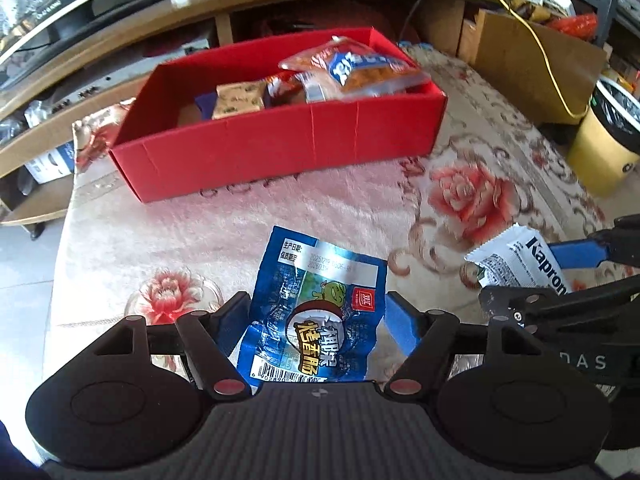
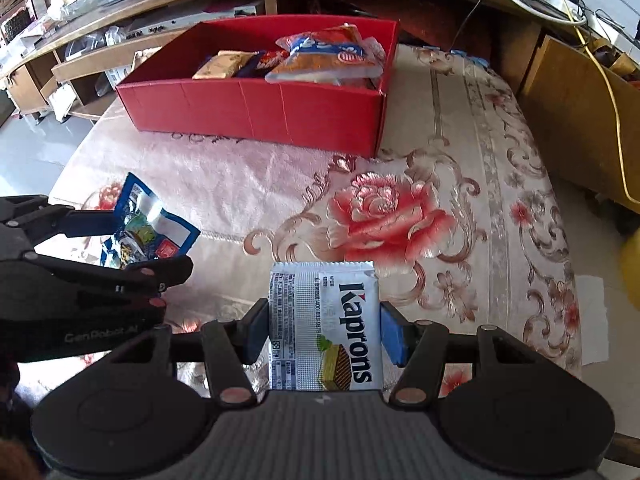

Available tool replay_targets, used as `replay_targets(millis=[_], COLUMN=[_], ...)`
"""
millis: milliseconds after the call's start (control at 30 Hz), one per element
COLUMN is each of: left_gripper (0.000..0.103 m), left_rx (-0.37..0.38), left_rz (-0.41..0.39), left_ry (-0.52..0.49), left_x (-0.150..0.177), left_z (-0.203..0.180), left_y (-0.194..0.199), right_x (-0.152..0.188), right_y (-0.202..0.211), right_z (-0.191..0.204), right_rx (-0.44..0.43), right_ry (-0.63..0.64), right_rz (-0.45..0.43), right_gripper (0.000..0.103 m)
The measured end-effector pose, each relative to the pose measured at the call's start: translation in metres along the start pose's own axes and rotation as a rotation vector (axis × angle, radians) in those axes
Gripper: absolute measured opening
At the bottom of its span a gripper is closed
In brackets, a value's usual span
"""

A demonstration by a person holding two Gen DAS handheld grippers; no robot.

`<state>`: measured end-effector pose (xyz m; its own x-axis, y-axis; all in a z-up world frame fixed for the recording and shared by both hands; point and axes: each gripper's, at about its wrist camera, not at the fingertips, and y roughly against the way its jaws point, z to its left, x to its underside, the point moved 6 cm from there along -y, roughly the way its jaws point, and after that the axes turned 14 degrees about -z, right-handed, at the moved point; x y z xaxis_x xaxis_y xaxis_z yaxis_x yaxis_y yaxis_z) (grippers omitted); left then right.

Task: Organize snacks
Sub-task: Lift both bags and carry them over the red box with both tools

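My left gripper (image 1: pixel 316 320) is shut on a blue sausage snack packet (image 1: pixel 320 304), held above the flowered cloth. My right gripper (image 2: pixel 324 332) is shut on a white Kaprons wafer packet (image 2: pixel 326 324), also above the cloth. Each shows in the other's view: the wafer packet (image 1: pixel 516 260) at the right, the blue packet (image 2: pixel 148 228) at the left. A red box (image 1: pixel 280 148) stands ahead, also seen in the right wrist view (image 2: pixel 260 112). It holds several snack packets (image 1: pixel 356 68), piled at its right end.
The flowered cloth (image 2: pixel 384 216) covers the table. A wooden shelf unit (image 1: pixel 132 28) with cables runs behind the box. A cardboard box (image 1: pixel 532 64) and a yellow bin (image 1: pixel 604 144) stand at the right, beyond the table edge.
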<state>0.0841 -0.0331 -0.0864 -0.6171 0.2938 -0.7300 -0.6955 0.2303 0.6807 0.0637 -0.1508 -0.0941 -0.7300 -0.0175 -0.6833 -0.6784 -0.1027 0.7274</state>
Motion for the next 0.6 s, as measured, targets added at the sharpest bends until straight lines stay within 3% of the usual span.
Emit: replay_targets(millis=[600], left_gripper=[0.077], left_rx=[-0.059], left_rz=[-0.091], left_ry=[0.04], left_x=[-0.035], left_z=[0.014], left_y=[0.0], right_x=[-0.04], right_y=[-0.003], right_z=[0.001], right_rx=[-0.011], right_ry=[-0.024], right_rz=[-0.088], right_gripper=[0.05])
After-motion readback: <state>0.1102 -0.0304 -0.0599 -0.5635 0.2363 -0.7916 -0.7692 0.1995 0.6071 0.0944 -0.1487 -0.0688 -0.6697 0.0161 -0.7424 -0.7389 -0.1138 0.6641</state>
